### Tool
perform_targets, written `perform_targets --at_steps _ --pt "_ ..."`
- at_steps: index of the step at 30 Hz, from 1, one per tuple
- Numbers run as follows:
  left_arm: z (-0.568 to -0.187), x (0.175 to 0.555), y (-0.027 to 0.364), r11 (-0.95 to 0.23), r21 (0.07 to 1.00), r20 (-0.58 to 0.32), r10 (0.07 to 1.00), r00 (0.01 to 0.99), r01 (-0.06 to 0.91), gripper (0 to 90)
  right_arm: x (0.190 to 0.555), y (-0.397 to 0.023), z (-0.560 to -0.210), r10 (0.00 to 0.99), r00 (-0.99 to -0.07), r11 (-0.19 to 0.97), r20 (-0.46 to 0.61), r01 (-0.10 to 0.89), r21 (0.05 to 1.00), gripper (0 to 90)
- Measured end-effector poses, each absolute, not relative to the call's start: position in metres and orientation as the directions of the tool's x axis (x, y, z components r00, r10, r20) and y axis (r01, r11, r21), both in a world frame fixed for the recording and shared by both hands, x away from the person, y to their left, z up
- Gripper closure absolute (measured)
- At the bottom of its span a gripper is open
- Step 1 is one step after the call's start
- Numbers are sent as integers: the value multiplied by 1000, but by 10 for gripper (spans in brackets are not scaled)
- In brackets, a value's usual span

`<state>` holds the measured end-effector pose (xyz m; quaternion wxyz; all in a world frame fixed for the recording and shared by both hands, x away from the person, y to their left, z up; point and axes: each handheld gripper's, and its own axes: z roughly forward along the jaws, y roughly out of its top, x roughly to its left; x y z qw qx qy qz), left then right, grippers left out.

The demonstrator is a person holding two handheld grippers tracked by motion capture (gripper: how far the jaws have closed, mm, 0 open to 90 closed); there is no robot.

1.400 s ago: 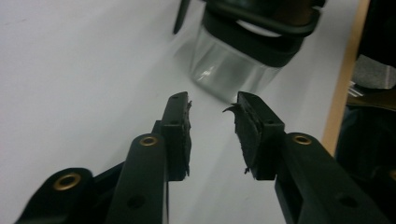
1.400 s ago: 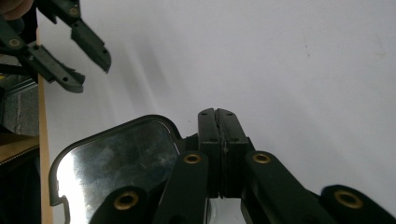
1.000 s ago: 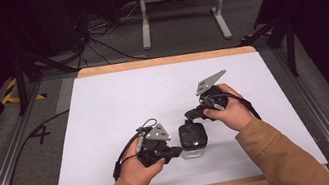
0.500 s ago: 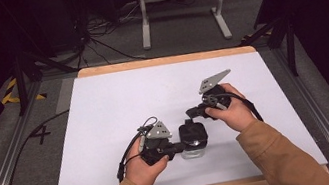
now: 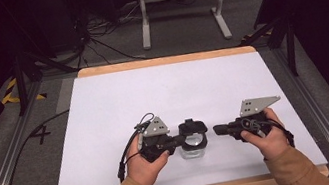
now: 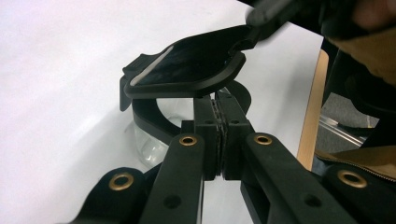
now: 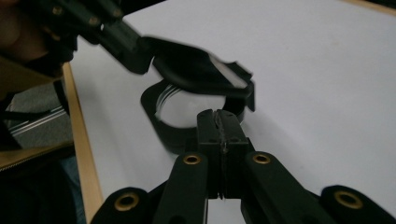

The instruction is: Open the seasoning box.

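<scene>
A small clear glass jar with a black collar and a hinged black flip lid (image 5: 193, 140) stands near the front edge of the white-covered counter (image 5: 173, 96), its lid raised and tilted over the mouth. The left tongs (image 5: 177, 141), jaws clenched together, reach the jar's collar from the left, though I cannot tell whether they pinch it. The right tongs (image 5: 218, 129), jaws pressed shut on nothing, hover just beside the jar on its right, apart from it.
</scene>
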<state>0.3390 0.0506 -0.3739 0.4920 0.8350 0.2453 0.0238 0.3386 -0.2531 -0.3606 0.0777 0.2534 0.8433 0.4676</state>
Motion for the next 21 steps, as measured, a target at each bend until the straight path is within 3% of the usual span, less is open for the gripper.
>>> perform_targets --at_steps 8,21 --pt "-376 339 48 -410 827 -200 427 882 386 886 328 -228 -363 467 -882 440 65 295 848 898" --pt "-384 338 41 -433 819 -180 430 885 377 884 331 -228 -360 485 -872 406 60 286 868 899"
